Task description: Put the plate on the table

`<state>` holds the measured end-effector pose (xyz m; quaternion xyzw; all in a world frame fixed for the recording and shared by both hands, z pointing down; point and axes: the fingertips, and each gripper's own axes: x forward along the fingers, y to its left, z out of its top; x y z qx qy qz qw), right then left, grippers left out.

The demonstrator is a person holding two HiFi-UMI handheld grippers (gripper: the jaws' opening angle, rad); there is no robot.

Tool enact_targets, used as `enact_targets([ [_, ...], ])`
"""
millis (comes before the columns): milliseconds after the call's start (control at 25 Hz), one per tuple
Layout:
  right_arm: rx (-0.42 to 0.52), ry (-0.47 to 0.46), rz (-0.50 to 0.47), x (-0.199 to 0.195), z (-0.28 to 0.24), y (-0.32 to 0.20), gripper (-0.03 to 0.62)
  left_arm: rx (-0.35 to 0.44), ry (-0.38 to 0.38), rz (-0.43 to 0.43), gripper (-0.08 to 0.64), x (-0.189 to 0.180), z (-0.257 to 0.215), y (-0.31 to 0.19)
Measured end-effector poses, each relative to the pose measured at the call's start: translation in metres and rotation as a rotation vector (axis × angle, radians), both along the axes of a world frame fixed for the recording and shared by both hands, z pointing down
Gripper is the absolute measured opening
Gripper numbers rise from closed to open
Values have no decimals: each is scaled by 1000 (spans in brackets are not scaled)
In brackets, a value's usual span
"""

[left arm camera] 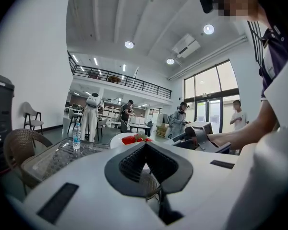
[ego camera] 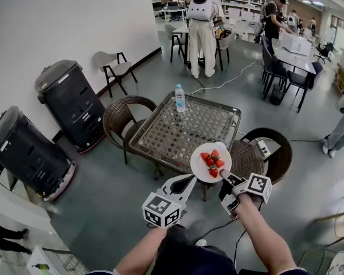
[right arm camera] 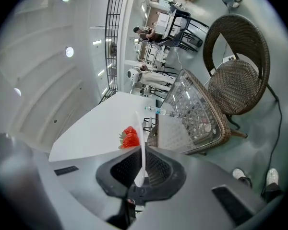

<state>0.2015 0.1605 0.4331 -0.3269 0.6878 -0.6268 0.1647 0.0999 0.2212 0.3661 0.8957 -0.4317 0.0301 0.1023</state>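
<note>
**Plate in the air at the near corner, not yet down**

My left gripper [ego camera: 185, 183] is nearest me and carries nothing. In the left gripper view its pads are pressed together with nothing between them. It hangs just beside the plate [ego camera: 211, 161], on the left, and does not touch it.

My right gripper [ego camera: 225, 175] does the holding. In the right gripper view its jaws are pinched on the plate's near rim, which shows edge-on between the pads. I grip only the rim, so the strawberries [ego camera: 212, 160] sit untouched in the middle. I keep the plate about level, I judge, so that they do not roll off.

The plate hangs in the air over the table's near right corner, partly out over its edge, with nothing under it yet.

Beyond it the table [ego camera: 160, 139] has a glass top inside a raised woven border. I judge the plate must pass over that border before I lower it. The top is bare apart from a bottle [ego camera: 180, 98] standing upright near the far edge, well apart from the plate, so the middle gives plenty of room.

A chair [ego camera: 117, 116] stands at the table's left and another chair [ego camera: 273, 153] at its right, close by my right gripper.
</note>
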Motion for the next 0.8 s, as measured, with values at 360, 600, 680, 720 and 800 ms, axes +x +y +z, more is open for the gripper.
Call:
enact_targets([
  [360, 10, 42, 1, -2, 6, -47, 14, -16, 21, 4, 6, -11, 13, -42],
  [600, -11, 65, 1, -23, 28, -88, 14, -49, 28, 20, 6, -33, 31, -92],
  [680, -26, 71, 8, -31, 37, -104, 14, -64, 30, 32, 6, -40, 38, -109],
  [720, -34, 72, 11, -35, 42, -111, 14, -72, 30, 38, 6, -44, 41, -117],
  [800, -51, 76, 19, -45, 52, -128, 14, -88, 29, 50, 6, -54, 49, -135],
])
